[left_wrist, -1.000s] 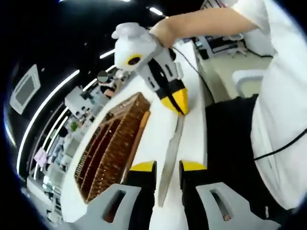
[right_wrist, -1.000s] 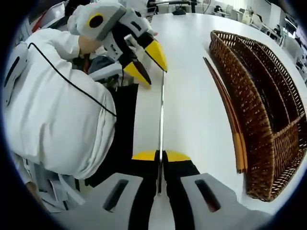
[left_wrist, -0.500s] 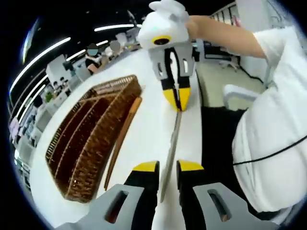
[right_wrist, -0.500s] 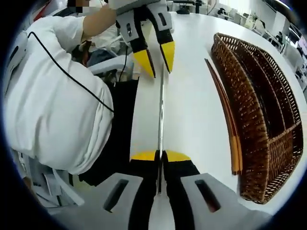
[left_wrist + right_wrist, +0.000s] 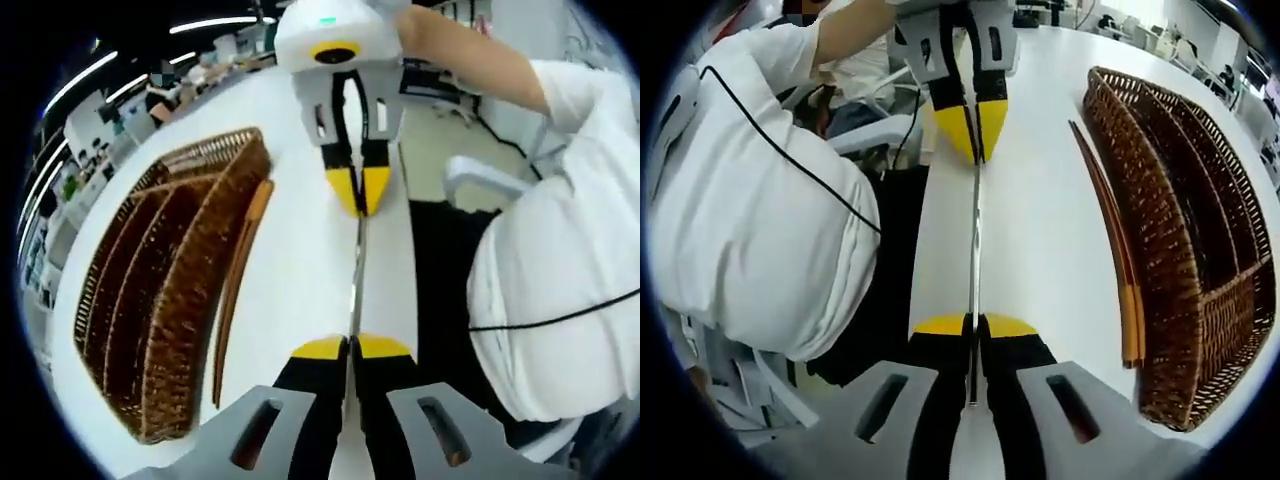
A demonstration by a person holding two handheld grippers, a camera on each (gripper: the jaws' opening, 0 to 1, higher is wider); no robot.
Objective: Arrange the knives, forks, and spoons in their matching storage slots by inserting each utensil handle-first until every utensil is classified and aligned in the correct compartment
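Observation:
A long silver knife (image 5: 355, 270) is held level above the white table (image 5: 300, 230), gripped at both ends. My left gripper (image 5: 351, 347) is shut on one end. Facing it in the left gripper view, my right gripper (image 5: 360, 203) is shut on the other end. In the right gripper view the knife (image 5: 975, 230) runs from my right gripper (image 5: 975, 325) up to my left gripper (image 5: 975, 150), both shut on it. The brown wicker basket (image 5: 190, 310) with long slots lies beside it on the table, also seen in the right gripper view as the basket (image 5: 1160, 270).
A pair of thin wooden sticks with orange ends (image 5: 240, 270) lies along the basket's near wall, the same sticks (image 5: 1110, 230) in the right gripper view. The table edge runs close under the knife. A person in a white shirt (image 5: 750, 220) stands at that edge.
My left gripper's jaws, open around the knife before, have shut on it. The left gripper view has swung so the knife and the right gripper stand straighter in it.

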